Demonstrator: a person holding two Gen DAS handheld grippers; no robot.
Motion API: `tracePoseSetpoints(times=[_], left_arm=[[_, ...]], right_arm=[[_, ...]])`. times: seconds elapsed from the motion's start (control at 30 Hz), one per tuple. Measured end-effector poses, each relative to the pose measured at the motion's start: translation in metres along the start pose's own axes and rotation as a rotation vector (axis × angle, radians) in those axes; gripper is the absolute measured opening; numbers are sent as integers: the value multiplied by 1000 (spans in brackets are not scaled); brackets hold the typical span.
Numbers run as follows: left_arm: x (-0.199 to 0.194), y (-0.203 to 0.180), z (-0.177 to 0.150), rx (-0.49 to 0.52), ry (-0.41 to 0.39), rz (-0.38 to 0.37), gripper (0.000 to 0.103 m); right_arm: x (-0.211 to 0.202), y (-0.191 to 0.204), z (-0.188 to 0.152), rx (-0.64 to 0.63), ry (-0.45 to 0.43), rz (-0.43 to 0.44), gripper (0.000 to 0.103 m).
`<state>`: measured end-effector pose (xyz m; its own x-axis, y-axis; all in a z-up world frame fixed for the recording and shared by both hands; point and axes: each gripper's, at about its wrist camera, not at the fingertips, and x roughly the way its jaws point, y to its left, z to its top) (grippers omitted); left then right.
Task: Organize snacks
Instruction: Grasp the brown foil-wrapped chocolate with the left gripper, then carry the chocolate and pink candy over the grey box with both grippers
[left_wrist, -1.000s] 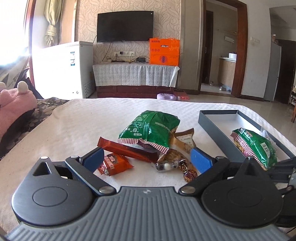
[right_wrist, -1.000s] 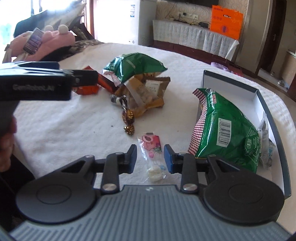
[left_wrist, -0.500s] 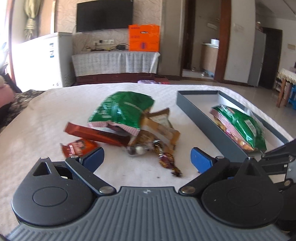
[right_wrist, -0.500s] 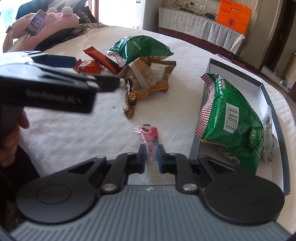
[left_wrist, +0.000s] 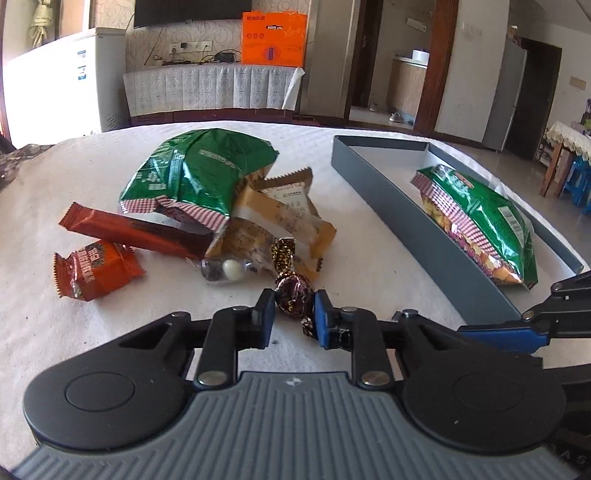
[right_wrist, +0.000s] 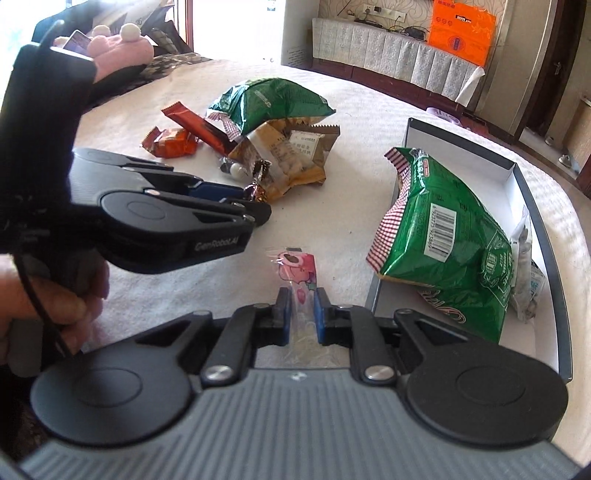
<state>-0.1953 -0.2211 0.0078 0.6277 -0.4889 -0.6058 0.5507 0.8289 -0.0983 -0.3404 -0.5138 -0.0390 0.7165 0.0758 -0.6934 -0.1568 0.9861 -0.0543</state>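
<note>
My left gripper (left_wrist: 293, 308) is shut on a brown foil-wrapped candy (left_wrist: 293, 293) at the near edge of a snack pile on the white table. The pile holds a green chip bag (left_wrist: 199, 173), a tan packet (left_wrist: 284, 214), a red bar (left_wrist: 129, 230) and an orange packet (left_wrist: 94, 271). My right gripper (right_wrist: 300, 310) is shut on a clear pink candy sachet (right_wrist: 299, 269) lying on the cloth, just left of the grey box (right_wrist: 532, 229). The box holds a second green chip bag (right_wrist: 447, 236) and clear white packets (right_wrist: 524, 266).
The left gripper body and the hand holding it (right_wrist: 122, 218) fill the left of the right wrist view. The right gripper's arm (left_wrist: 546, 317) shows at the right edge of the left wrist view, by the box's near corner. A pink plush toy (right_wrist: 122, 44) lies far left.
My left gripper moved forward and down and shut on the brown candy. My right gripper stayed shut on the pink sachet and moved slightly closer to the box.
</note>
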Motion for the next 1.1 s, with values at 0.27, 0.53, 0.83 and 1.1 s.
tracePoseSetpoints(times=[0.27, 0.53, 0.83, 1.1], left_arm=[[-16, 6, 5, 3, -54, 17, 27], [-26, -2, 5, 35, -81, 29, 27], [-27, -29, 7, 98, -108, -13, 27], [-30, -49, 14, 118, -130, -56, 27]], right_arm=[[-21, 0, 7, 10, -90, -7, 16], [-61, -2, 20, 13, -267, -42, 16], [-90, -28, 22, 97, -417, -76, 16], [-100, -43, 19, 139, -469, -96, 16]])
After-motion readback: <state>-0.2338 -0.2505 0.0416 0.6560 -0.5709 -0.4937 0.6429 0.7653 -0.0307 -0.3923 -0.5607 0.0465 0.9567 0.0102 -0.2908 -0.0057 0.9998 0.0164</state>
